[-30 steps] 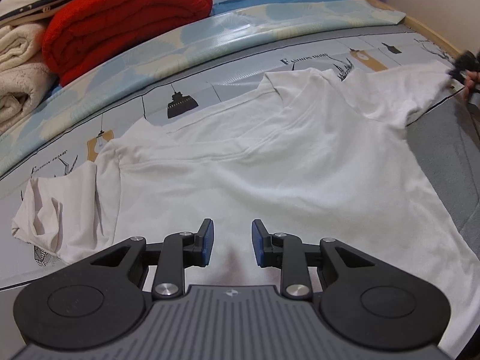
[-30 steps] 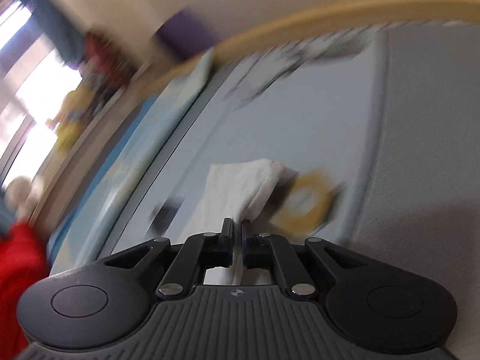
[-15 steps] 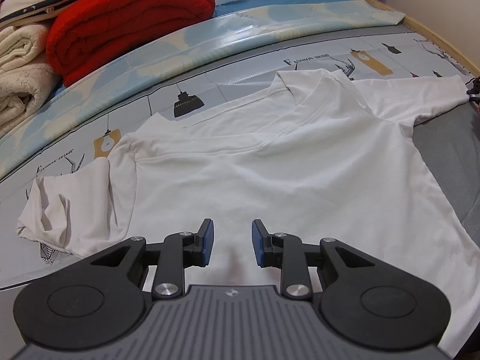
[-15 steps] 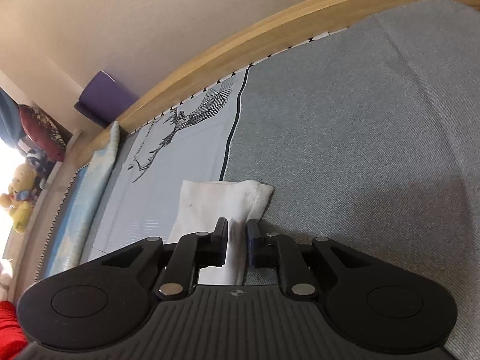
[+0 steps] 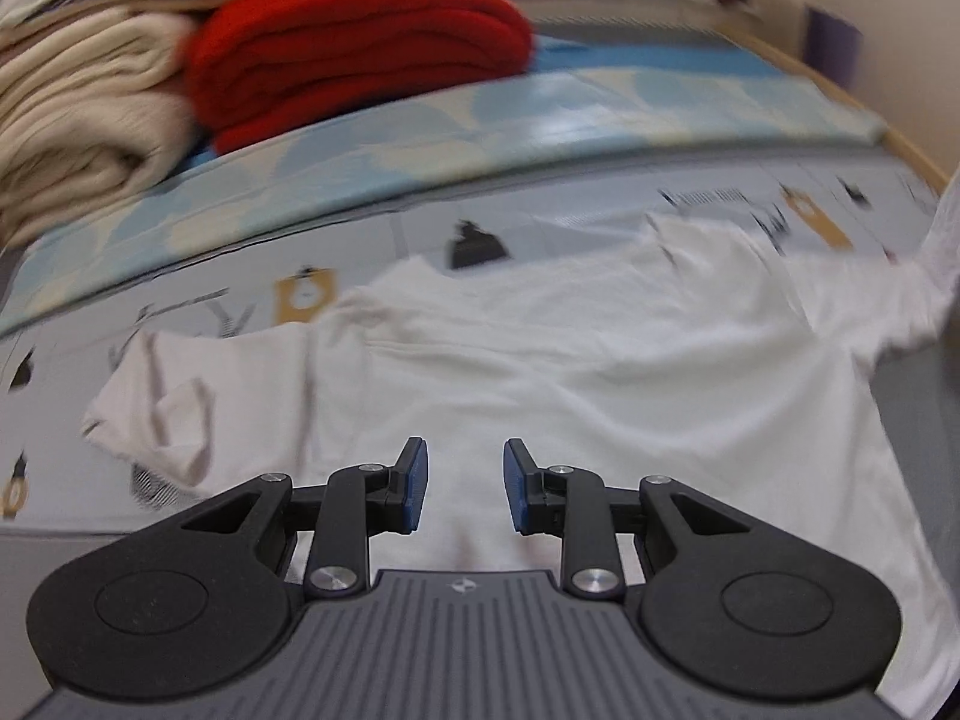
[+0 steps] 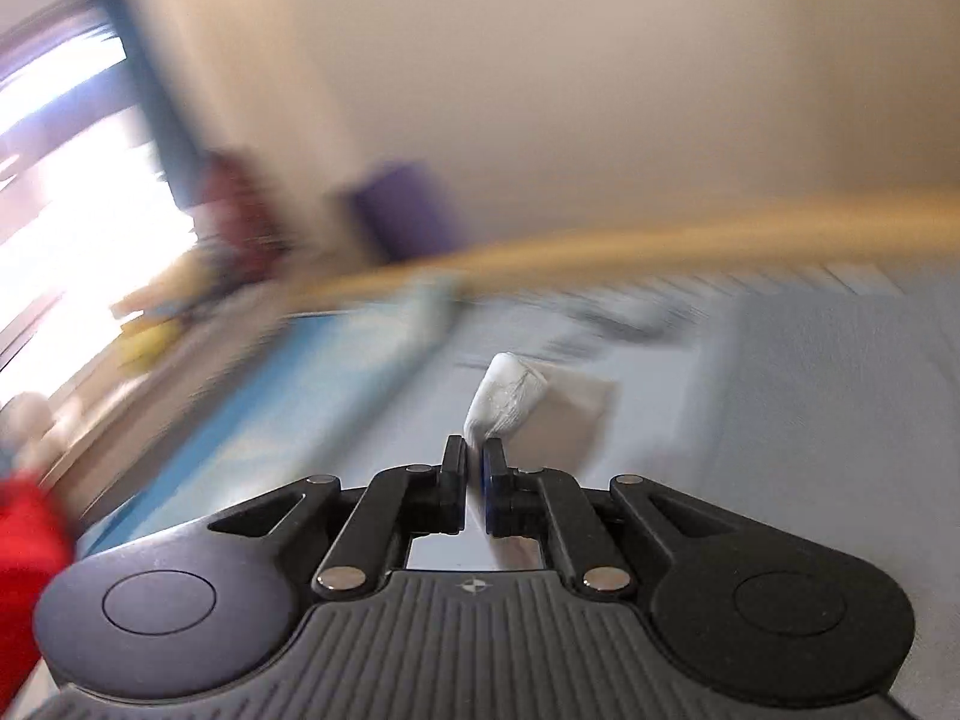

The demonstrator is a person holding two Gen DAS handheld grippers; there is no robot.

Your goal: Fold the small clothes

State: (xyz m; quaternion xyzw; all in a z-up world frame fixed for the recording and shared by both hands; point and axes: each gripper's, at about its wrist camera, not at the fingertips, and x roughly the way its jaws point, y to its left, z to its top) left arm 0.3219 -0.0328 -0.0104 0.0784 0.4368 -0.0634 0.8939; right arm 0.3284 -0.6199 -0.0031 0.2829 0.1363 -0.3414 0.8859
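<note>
Nearest to me, my left gripper point(image 5: 465, 483) hangs over the lower body of the white T-shirt point(image 5: 540, 372), its blue pads point(image 5: 414, 483) standing partly apart with nothing between them, only bare white cloth below. The shirt lies spread face-up across the printed grey bed sheet point(image 5: 540, 222), its left sleeve point(image 5: 156, 414) crumpled and folded on itself at the near left, its neckline further up. On the far right of this view the other sleeve point(image 5: 936, 276) lifts off the bed in a raised strip running out of frame. From my right wrist view, my right gripper point(image 6: 474, 483) is pinched nearly closed on that sleeve's cuff point(image 6: 504, 402), the white fabric bunching up just past the fingertips and clear of the grey mattress cover point(image 6: 840, 420) underneath; much of this view is smeared by blur, so I cannot make out fine detail there. Beyond the shirt a light blue patterned quilt point(image 5: 480, 120) runs along the bed as a long band, and behind it sit a folded red blanket point(image 5: 354, 60) and, just beside it on the left, a cream blanket point(image 5: 78, 114), both well apart from the shirt. Farthest out are the wooden bed rail point(image 6: 660, 246), a purple object point(image 6: 402, 210) against the wall, and a bright window point(image 6: 72, 180)
</note>
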